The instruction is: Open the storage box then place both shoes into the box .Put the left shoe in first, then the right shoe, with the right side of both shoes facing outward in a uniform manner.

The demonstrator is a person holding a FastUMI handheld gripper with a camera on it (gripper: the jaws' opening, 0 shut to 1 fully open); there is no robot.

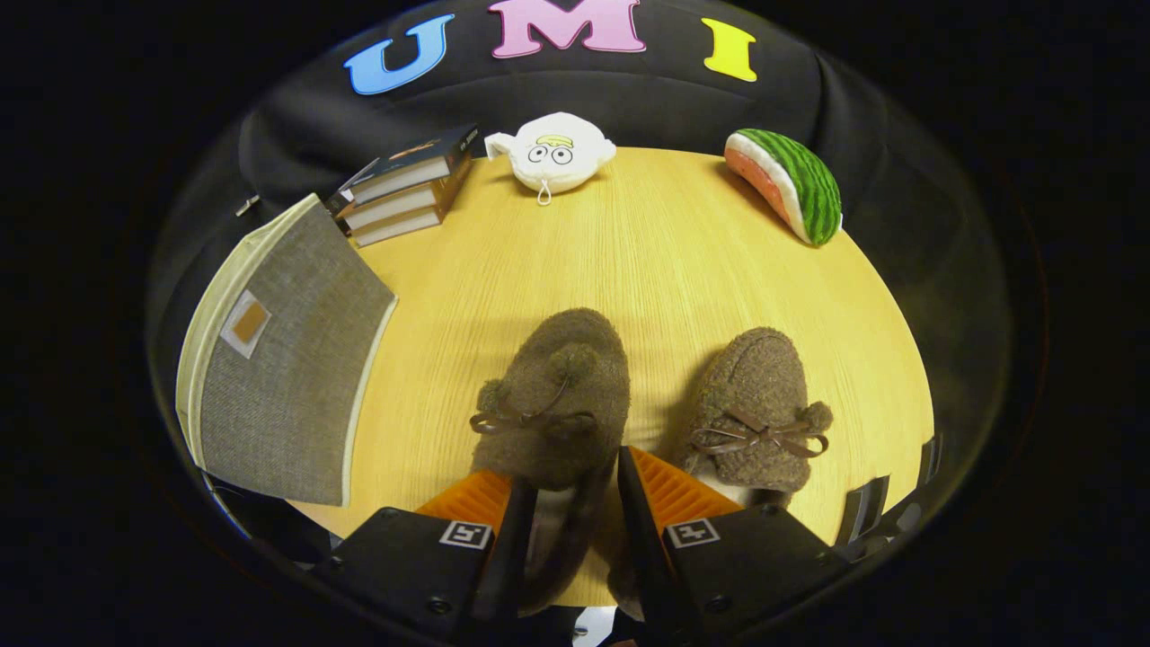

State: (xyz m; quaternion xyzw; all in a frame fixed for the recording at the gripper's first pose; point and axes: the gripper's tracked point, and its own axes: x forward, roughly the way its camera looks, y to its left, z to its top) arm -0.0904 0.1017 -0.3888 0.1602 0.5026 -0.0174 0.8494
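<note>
The hand-held gripper clamps the left shoe; storage box lid down.

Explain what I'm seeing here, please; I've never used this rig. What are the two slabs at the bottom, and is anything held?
This is a fisheye camera riding on a hand-held two-finger gripper, looking forward along its fingers; those are the two slabs. A fuzzy brown slipper with a bow sits between the fingers, its heel end pinched by both, so it looks gripped. Its matching second brown slipper lies beside it on the round wooden table. To the other side lies a grey fabric storage box with cream trim, lid closed as far as I can tell. Beyond are a stack of books, a white plush toy and a watermelon-slice plush.
</note>
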